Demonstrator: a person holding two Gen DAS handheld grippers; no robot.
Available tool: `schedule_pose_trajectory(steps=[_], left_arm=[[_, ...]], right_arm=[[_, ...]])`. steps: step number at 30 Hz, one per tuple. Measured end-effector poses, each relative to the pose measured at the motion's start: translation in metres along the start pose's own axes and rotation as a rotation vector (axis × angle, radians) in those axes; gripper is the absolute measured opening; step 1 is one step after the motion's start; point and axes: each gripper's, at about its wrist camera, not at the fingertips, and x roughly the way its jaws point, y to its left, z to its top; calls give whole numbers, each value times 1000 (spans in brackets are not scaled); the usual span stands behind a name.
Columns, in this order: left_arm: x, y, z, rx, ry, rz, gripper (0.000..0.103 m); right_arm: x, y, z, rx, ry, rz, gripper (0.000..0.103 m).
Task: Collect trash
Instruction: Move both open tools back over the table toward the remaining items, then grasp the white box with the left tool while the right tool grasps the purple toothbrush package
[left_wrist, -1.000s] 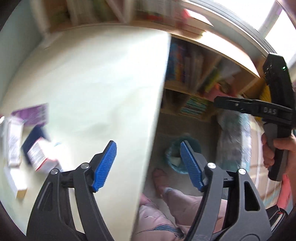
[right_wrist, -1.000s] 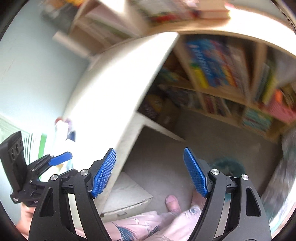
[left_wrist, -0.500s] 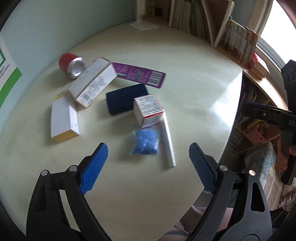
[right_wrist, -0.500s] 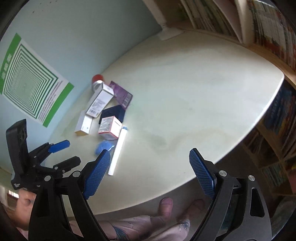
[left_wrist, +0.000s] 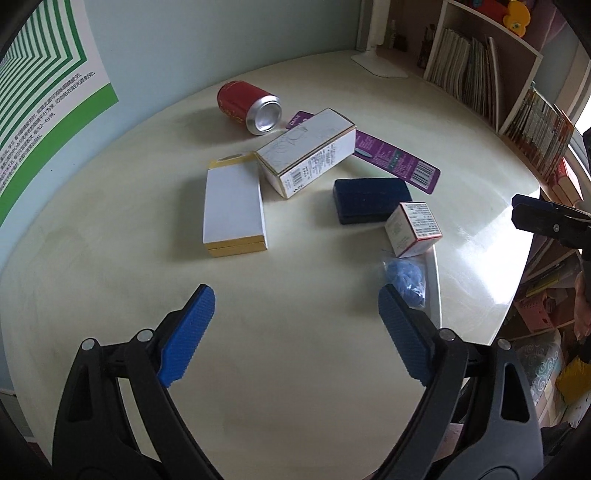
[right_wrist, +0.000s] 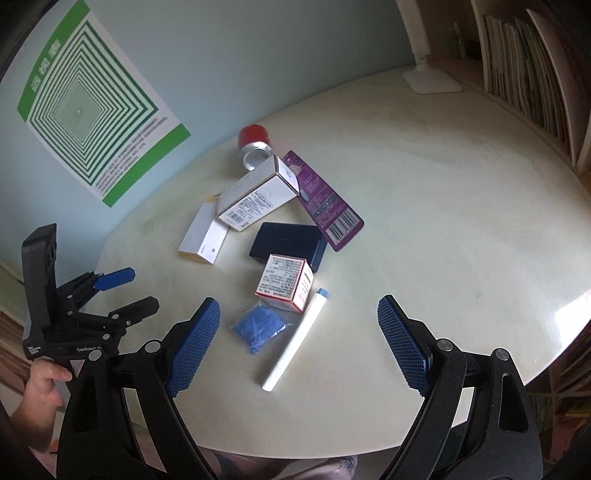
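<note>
So the big cream counter (right_wrist: 424, 206) takes up most of both views, with a green-and-white striped poster (right_wrist: 88, 107) on the pale wall behind it and bookshelves (left_wrist: 491, 74) off to the right. Both grippers hang above the near edge, tilted down at the pile of trash. The left gripper (left_wrist: 295, 332) has its blue fingers (left_wrist: 186, 334) spread wide, having just opened up further, with nothing between them and nothing touched; same deal with the right gripper (right_wrist: 299, 343), fingers (right_wrist: 194, 345) wide apart after just opening more, empty, hovering over bare counter. The trash sits clustered left of the counter's middle: a flat white box with gold edges (left_wrist: 233, 210), a longer white carton (left_wrist: 308, 151) lying partly over a purple card with a barcode (left_wrist: 399, 157), a dark navy case (left_wrist: 371, 199), and a red can (left_wrist: 247, 105) on its side furthest back. Nearer the grippers, a small red-and-white box (right_wrist: 284, 282) is right up against a white tube with a blue cap (right_wrist: 295, 343), and a crumpled blue bag (right_wrist: 260, 326) sits just beside the tube, closest to the right gripper's fingers.
</note>
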Motion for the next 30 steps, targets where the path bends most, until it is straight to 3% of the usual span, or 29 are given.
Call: schedule_pose_trajectory(steps=[10,20,30], left_arm=[[25,34,16,-92,23,32,88],[65,61,44,-145,77,45,88],[101,69,56,-147,139,35,88]], right_arm=[[48,6,48,-96,66,-21,87],[107,-8,97,-109,144,-20,85],[154,-18,114,-155,222,-53,80]])
